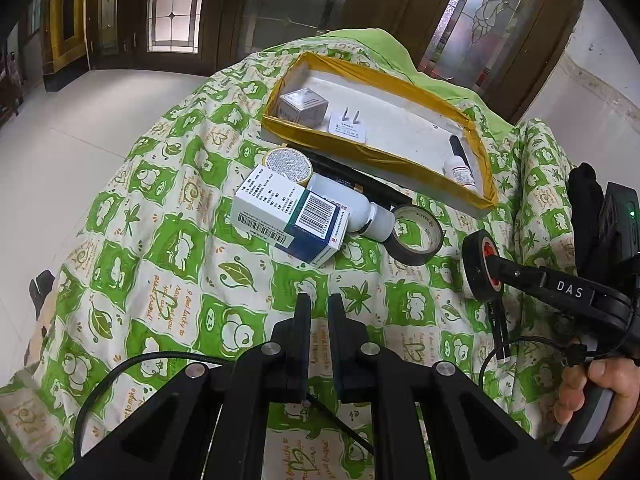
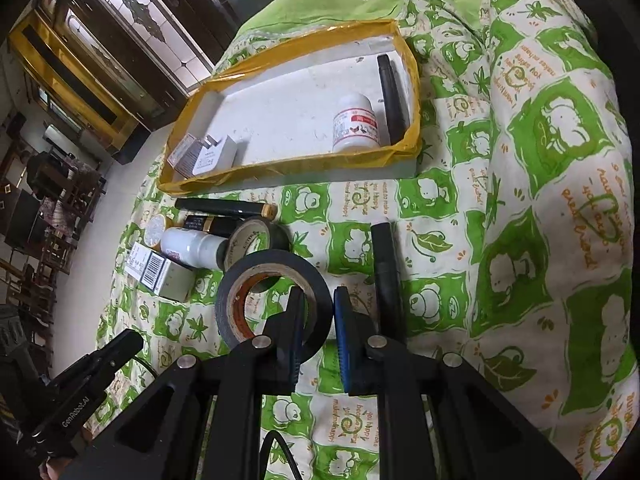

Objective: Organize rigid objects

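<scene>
tape roll (image 2: 274,300), black, is pinched through its wall by the right tool (image 2: 318,312) above the quilt (image 2: 520,200); left tool (image 1: 319,312) is closed, empty. carry it level over the yellow-rimmed tray (image 2: 280,168), then lower it onto bare floor there.

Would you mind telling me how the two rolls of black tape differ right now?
The tape roll with the orange-red core is held upright, on edge, in the right gripper, one jaw through its hole; the thinner tape roll lies on the quilt against the white bottle's cap, held by nothing. The held roll has thicker winding; the lying one is a slimmer ring with a pale core. Both are black.
</scene>
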